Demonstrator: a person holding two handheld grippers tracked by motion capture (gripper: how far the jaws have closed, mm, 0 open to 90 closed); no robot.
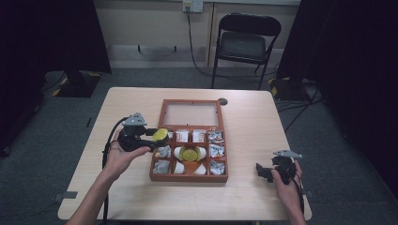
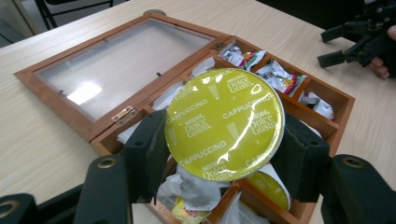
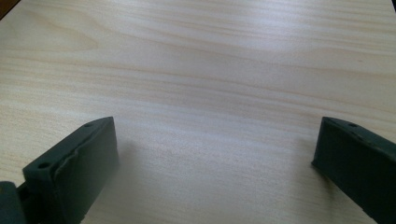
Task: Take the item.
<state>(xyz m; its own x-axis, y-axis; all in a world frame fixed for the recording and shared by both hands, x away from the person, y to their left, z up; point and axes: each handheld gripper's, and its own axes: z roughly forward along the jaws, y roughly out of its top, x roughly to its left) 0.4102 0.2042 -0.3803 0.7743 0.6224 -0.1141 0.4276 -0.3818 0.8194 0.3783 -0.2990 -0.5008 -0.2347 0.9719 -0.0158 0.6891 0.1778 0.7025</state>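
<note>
Pinching a yellow-green capsule (image 2: 224, 123) by its rim, the left gripper (image 1: 157, 136) is held over the left side of the wooden box (image 1: 188, 177), the foil lid marked cappuccino turned up toward the gripper's own camera. The capsule is clamped between both black pads (image 2: 154, 149), above the box's upper-left compartments.

Risk, judged: the grip is taken on the thin round edge only, so a tilt or a bump could let the capsule twist out and drop among the sachets (image 1: 215, 151) or onto the table (image 1: 117, 197). A knock against a wooden divider is likely if the capsule is lowered off-centre, since the cells look barely wider than it. A second capsule (image 1: 189, 153) already sits in the box's middle cell with white pods beside it, so that cell is taken. The open glass lid (image 1: 191, 114) lies flat behind the box; a backward swing could strike its hinge edge.

Room: bare table is left on both sides of the box and in front of it. The right gripper (image 1: 264, 171) rests well right of the box, near the table's right edge, jaws spread wide with nothing between them; little margin is left there before the edge, but the path between it and the box is open.
</note>
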